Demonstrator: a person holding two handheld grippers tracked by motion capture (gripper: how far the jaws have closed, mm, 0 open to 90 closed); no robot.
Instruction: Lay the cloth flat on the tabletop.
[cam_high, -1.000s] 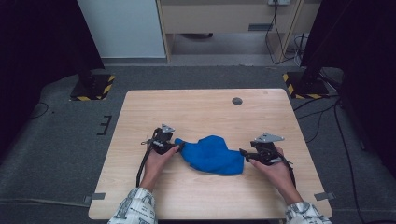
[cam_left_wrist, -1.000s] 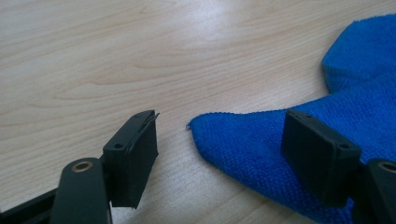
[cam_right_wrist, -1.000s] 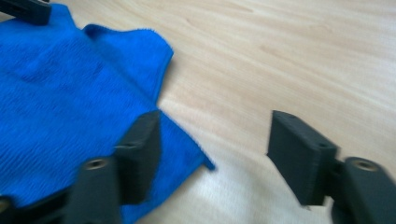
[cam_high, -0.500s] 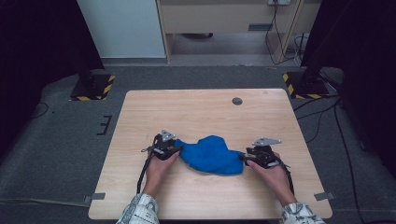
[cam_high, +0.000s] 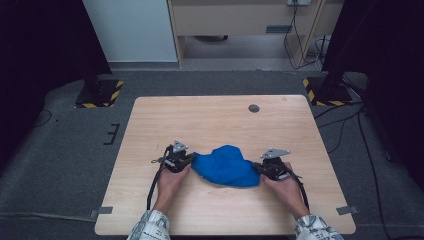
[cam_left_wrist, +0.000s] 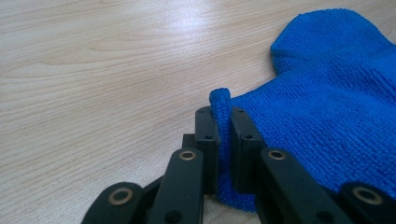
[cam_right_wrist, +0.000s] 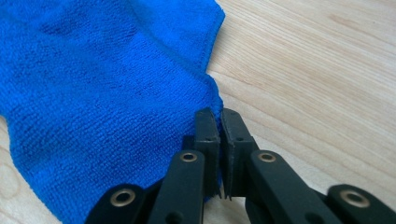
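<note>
Both claws have just been closing on the cloth (cam_high: 227, 166) at mid-desk (cam_high: 210, 115), high view. Left claw (cam_left_wrist: 224, 123) pinches a soft folded edge, lower centre. Right claw (cam_right_wrist: 219, 126) pinches the thin hem. Light, limp; corners suit gripping.

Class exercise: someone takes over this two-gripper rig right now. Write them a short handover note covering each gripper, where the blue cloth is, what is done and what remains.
Left gripper: jaws have just closed, now pinching the left edge of the blue cloth.
Right gripper: jaws have just closed, now pinching the cloth's right edge.
Cloth: bunched on the wooden table, near the front, between the two grippers.
Done: both edges gripped.
Left: probably lift and pull apart to spread or fold it; the cloth is not yet flat.
</note>
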